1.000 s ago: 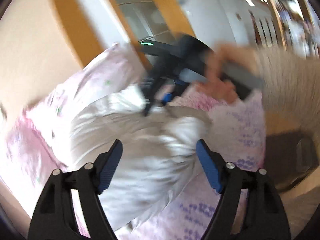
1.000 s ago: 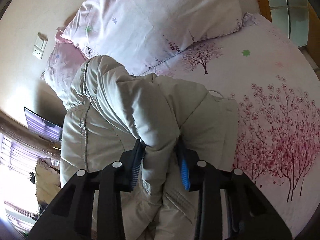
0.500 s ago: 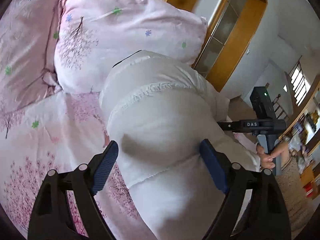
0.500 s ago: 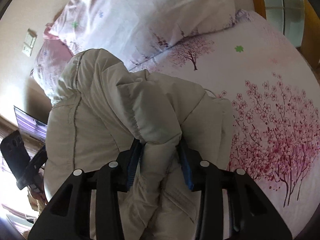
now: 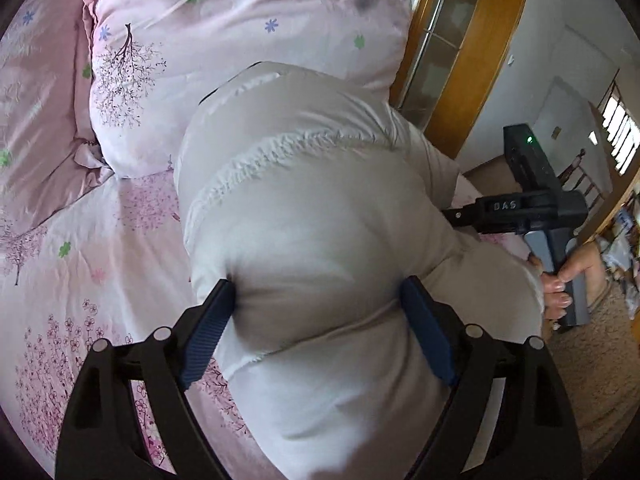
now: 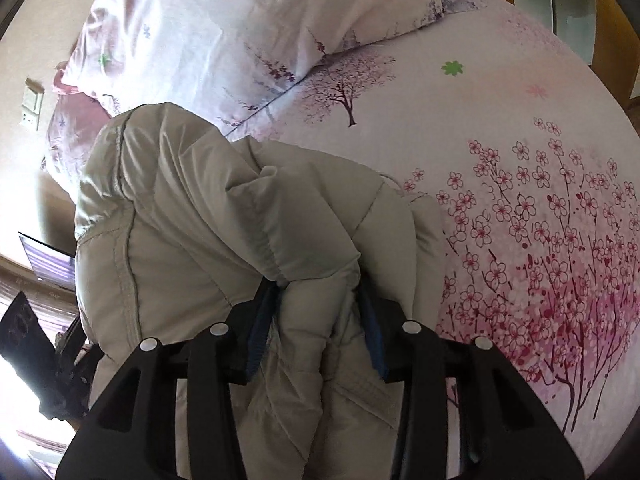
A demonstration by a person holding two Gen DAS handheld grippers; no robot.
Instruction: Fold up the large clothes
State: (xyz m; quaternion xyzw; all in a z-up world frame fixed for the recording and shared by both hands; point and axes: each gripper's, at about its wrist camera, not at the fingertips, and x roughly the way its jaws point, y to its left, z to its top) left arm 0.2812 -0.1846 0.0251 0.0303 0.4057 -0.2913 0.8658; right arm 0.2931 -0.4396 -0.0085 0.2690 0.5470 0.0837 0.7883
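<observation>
The left hand-held gripper [image 5: 316, 312] stands wide, its blue pads pressing both sides of a fat fold of the pale padded jacket [image 5: 320, 216] on the bed [image 5: 92, 248]. The right hand-held gripper [image 6: 316, 320], jaws narrower, clamps a bunched jacket fold ahead of it, below the pillow [image 6: 248, 20].

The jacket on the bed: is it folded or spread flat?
Folded, but loosely: the jacket lies bunched in puffy doubled layers on the bed, not flat; both grippers have padding between their jaws.
</observation>
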